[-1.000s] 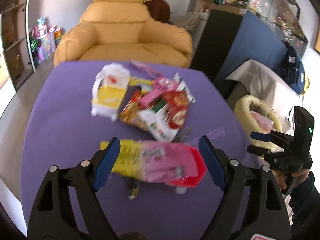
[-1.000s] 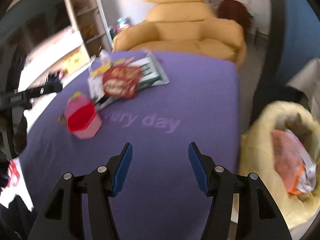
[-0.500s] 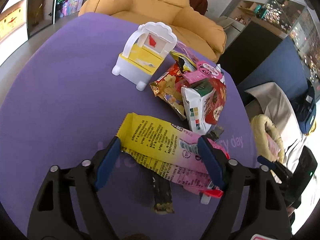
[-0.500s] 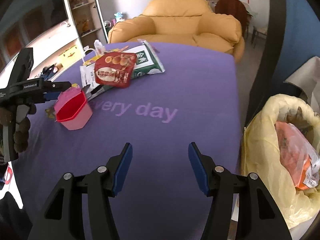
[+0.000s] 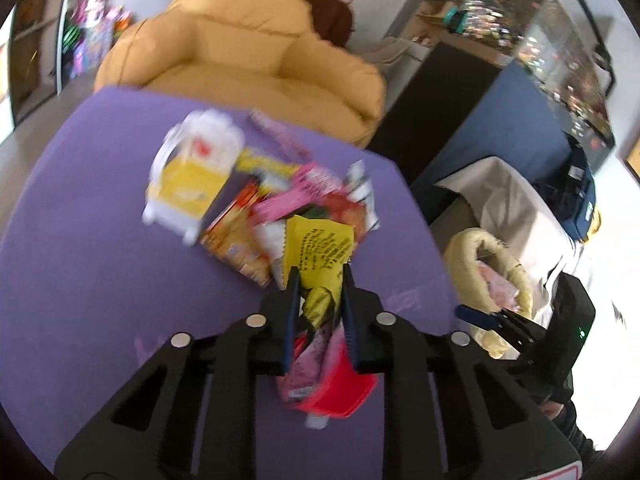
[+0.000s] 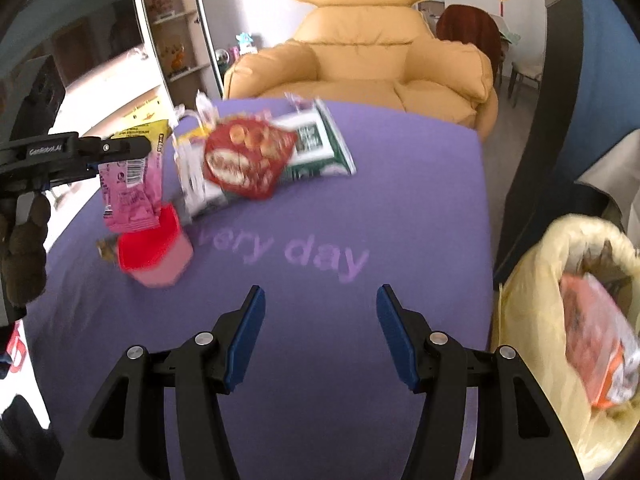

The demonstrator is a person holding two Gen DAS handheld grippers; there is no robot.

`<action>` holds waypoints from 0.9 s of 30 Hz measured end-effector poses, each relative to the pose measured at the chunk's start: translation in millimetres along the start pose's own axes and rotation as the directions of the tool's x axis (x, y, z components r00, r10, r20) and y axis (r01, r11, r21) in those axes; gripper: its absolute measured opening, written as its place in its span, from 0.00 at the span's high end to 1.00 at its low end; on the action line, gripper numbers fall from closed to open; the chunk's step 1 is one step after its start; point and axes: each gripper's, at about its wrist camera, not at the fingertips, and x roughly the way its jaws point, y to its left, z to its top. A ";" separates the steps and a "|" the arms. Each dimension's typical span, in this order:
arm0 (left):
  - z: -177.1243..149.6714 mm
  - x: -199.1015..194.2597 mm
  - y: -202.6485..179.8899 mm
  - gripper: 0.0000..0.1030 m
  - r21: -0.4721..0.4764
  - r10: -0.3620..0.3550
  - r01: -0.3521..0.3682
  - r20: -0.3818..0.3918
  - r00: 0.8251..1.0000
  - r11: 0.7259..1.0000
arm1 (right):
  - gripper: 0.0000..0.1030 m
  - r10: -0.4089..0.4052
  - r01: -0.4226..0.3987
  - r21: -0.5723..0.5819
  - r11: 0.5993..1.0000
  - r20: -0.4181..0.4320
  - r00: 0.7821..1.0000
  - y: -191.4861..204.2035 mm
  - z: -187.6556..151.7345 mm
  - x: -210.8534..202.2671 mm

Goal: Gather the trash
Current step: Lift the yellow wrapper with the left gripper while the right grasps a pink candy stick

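Left hand-held gripper [image 5: 319, 276] pinching wrapper [image 5: 320, 252] — bin [image 6: 520, 320] beside

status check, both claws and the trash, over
Left claw just closed on the yellow-and-pink plastic wrapper, lifted off the purple table. Right claw open, empty. Yellow-lined bin at table edge; pink cup with red rim below wrapper.

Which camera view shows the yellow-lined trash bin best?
The right wrist view: the yellow-lined trash bin fills its right edge, with an orange wrapper visible inside. In the left wrist view the bin is smaller and partly hidden.
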 end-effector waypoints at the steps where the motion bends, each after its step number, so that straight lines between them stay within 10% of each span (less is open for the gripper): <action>1: 4.5 -0.9 -4.9 0.83 0.019 -0.003 0.003 0.009 1.000 1.000 | 0.47 -0.002 0.002 0.001 1.000 0.008 1.000 -0.2 6.4 -0.5; 12: 58.1 19.1 3.1 0.83 0.061 0.054 -0.058 0.060 0.997 0.996 | 0.47 0.054 -0.043 -0.157 0.987 0.066 0.996 9.7 131.9 39.5; 19: 44.5 25.0 37.6 0.83 -0.015 0.014 -0.014 0.019 1.000 1.000 | 0.47 0.066 -0.072 -0.351 0.934 -0.030 0.997 17.1 206.7 138.1; 27: 43.3 26.4 57.6 0.81 -0.034 0.027 -0.026 0.028 0.999 0.999 | 0.54 0.132 -0.178 -0.278 0.944 -0.178 0.975 20.5 243.8 232.7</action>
